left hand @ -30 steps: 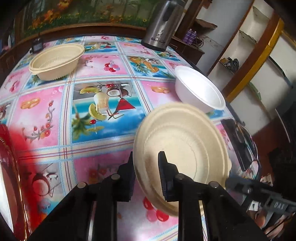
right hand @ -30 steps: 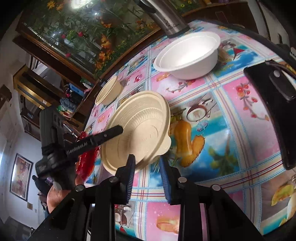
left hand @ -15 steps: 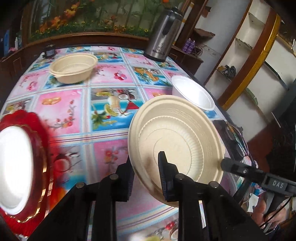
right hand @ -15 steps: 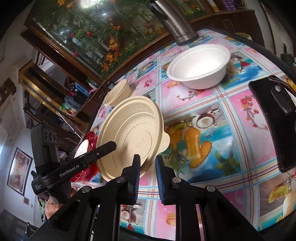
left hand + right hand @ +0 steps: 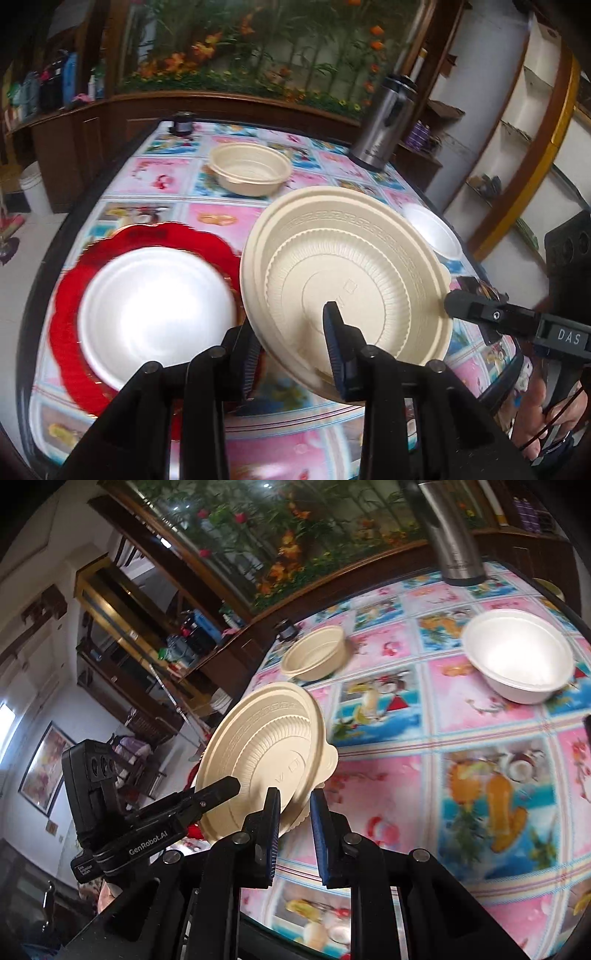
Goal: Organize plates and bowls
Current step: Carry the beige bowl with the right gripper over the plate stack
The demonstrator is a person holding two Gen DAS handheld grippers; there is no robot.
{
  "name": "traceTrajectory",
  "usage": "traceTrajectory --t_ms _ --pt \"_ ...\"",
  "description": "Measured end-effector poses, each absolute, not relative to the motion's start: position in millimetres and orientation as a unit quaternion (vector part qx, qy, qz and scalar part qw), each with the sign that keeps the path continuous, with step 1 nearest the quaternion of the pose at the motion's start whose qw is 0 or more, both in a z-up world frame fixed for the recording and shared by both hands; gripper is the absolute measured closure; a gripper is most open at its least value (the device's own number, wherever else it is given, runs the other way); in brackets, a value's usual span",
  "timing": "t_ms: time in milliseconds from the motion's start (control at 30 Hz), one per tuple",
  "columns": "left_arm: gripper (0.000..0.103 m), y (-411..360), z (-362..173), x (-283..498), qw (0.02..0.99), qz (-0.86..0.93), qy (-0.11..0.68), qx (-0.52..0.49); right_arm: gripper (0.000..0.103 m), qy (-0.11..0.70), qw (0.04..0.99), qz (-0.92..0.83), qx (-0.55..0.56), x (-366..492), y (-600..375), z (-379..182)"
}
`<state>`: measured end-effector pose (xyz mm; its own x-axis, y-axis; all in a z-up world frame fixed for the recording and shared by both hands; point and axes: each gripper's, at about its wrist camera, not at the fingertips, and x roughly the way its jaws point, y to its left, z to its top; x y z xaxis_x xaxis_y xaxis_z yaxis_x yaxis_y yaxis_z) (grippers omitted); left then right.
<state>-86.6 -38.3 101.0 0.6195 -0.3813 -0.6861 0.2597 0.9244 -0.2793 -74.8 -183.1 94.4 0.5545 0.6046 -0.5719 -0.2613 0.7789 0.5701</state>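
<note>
Beige plate in left grip, stack down-left

Beige plate (image 5: 343,280) held tilted above table (image 5: 173,177), near rim pinched by left gripper (image 5: 291,354). Right gripper (image 5: 293,832) at opposite rim edge, fingers slightly parted; contact unclear. White plate (image 5: 155,314) on red scalloped charger (image 5: 70,306) just left of and below carried plate: likely drop target, left hand nearer. Ribbed moulded pulp, thin, round, small tab. Beige bowl (image 5: 249,173) far side, white foam bowl (image 5: 517,655) right.

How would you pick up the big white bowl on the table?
The white bowl stands upright and open, apart from everything else. I'd probably pinch its rim, one finger inside and one outside the wall, coming down from above on the near side. The right gripper is closer, though its fingers flank the tan plate.
</note>
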Motion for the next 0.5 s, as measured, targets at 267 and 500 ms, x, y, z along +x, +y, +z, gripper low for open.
traceTrajectory --t_ms 267,500 --pt "0.072 23 104 -86 0.908 -0.124 0.387 -0.106 0.084 0.412 0.842 0.293 0.187 -44 -118 103" --pt "0.072 55 92 -84 0.906 -0.098 0.392 -0.126 0.084 0.436 0.827 0.305 0.183 -24 -81 93"
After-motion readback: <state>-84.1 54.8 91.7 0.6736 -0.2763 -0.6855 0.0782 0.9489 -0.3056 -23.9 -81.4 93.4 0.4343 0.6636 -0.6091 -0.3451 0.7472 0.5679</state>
